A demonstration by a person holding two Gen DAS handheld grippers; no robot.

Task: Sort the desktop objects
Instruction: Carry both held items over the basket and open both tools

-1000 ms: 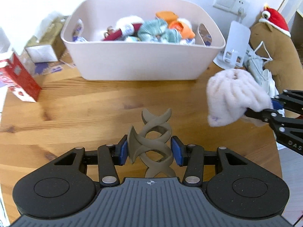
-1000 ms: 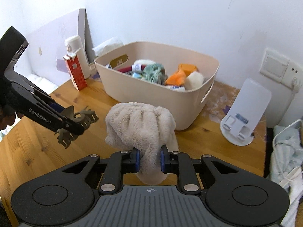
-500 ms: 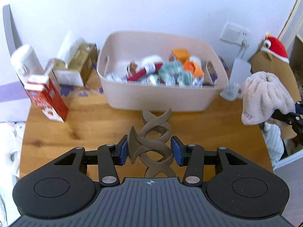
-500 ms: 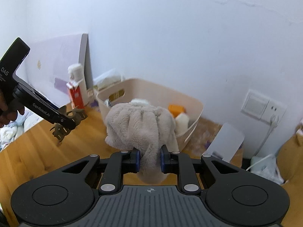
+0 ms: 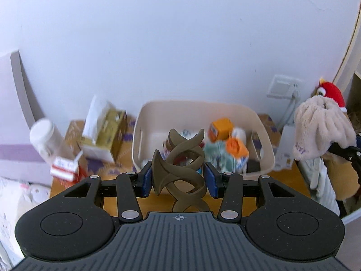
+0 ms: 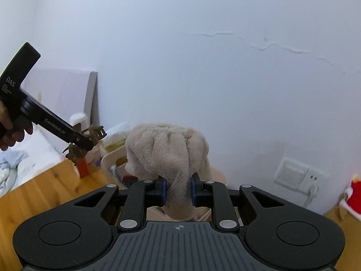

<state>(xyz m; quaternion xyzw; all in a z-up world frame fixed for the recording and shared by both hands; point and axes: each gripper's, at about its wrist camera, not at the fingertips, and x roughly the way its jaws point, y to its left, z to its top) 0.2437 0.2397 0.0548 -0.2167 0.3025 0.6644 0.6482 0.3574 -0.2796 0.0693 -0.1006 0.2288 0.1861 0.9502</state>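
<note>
Left gripper point(image 5: 179, 178) angled down, clamped on brown hair claw point(image 5: 181, 169), right gripper point(image 6: 178, 192) pinching fluffy beige cloth point(image 6: 167, 149)

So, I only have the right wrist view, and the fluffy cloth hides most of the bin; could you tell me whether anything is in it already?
Observer: Yes. Behind your fluffy cloth, the beige bin holds a pile of small things, among them an orange box and a teal cloth.
Operator: Thank you. Is the hair claw gripped squarely?
Observer: The left gripper has both blue pads pressed on the brown hair claw, which stands upright between them.
Operator: And what is on the bin's right?
Observer: A white stand stands just beside that wall of the bin.
</note>
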